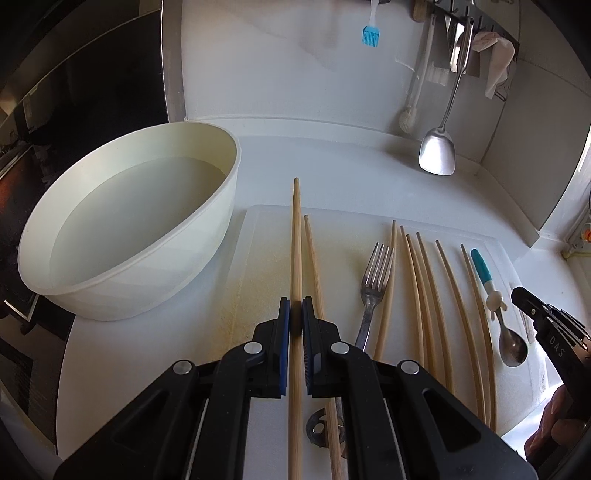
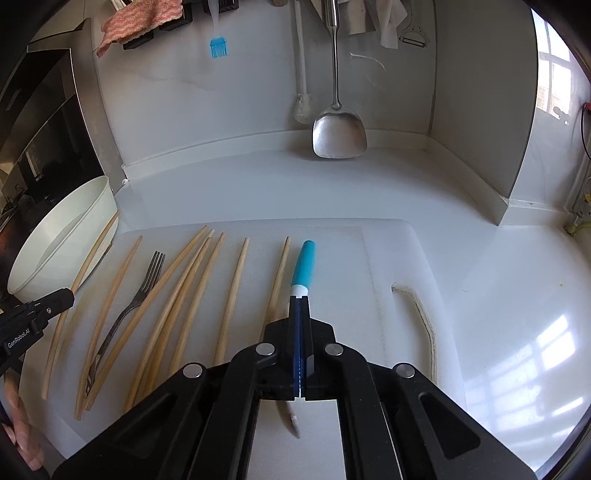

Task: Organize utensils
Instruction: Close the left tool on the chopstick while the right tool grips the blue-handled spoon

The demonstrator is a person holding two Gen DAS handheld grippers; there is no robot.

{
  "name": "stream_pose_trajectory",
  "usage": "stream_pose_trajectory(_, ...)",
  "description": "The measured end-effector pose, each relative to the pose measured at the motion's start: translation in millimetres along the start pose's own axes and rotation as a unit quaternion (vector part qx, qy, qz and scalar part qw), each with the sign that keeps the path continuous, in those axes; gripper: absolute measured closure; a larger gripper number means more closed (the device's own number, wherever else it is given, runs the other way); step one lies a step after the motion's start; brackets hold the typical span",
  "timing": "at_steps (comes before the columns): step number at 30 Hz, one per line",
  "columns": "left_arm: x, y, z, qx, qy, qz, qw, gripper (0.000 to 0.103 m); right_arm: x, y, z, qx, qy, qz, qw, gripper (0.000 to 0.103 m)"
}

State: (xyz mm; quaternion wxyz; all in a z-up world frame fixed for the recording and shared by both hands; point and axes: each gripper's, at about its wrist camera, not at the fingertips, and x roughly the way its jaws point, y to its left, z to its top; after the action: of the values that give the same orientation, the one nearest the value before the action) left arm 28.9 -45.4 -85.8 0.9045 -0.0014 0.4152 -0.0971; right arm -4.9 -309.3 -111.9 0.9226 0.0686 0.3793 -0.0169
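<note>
Utensils: bamboo chopsticks, a fork and a small spoon lie spread on a white cutting board (image 1: 258,236) on the white counter (image 1: 332,155).
Held chopstick (image 1: 296,236): clamped between the pads of the left hand-held gripper (image 1: 296,314), its tip pointing to the far side, past the board's far edge; whether its tip rests on the counter or is lifted I cannot tell.
Second chopstick (image 1: 314,258): lies just right of the held one, passing under the left gripper's right finger.
Fork (image 1: 373,288): steel, tines toward the far side, right of that pair and touching a chopstick on its right.
Loose chopsticks (image 1: 424,280): a fan of several more, right of the fork, tips to the far side.
Spoon (image 2: 303,266): teal-and-white handle, metal bowl at the near end, at the right end of the row; the right hand-held gripper (image 2: 299,299) is closed on the white part of its handle, the teal end sticking out beyond the fingertips.
Basin (image 1: 147,206): a large cream round basin, holding clear water, at the board's left on the counter.
Wall (image 1: 295,74): a steel spatula (image 1: 437,151), a white brush (image 1: 413,103) and a blue silicone brush (image 1: 371,35) hang at the far side.
Person: fingers (image 1: 550,428) show at the right edge of the left wrist view, beneath the other gripper.
</note>
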Motion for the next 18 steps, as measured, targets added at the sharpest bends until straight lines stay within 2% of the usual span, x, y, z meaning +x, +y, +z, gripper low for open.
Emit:
stream_pose_trajectory(13,-1.0,1.5,-1.5,-0.003,0.002,0.000,1.0000,0.096,8.1,-5.4,-2.8,0.011,0.020,0.023,0.999,0.100)
stream_pose_trajectory(15,-0.9,1.8,-1.1,-0.003,0.002,0.000,1.0000,0.096,9.0,-5.5,-3.7,0.012,0.022,0.024,0.999,0.079)
stream_pose_trajectory(17,-0.7,2.2,-1.4,-0.003,0.002,0.000,1.0000,0.096,9.6,-4.8,-4.3,0.012,0.021,0.027,0.999,0.071)
stream_pose_trajectory(18,-0.7,2.4,-1.5,-0.003,0.003,0.000,1.0000,0.096,10.2,-4.2,-4.7,0.010,0.021,0.026,0.999,0.071)
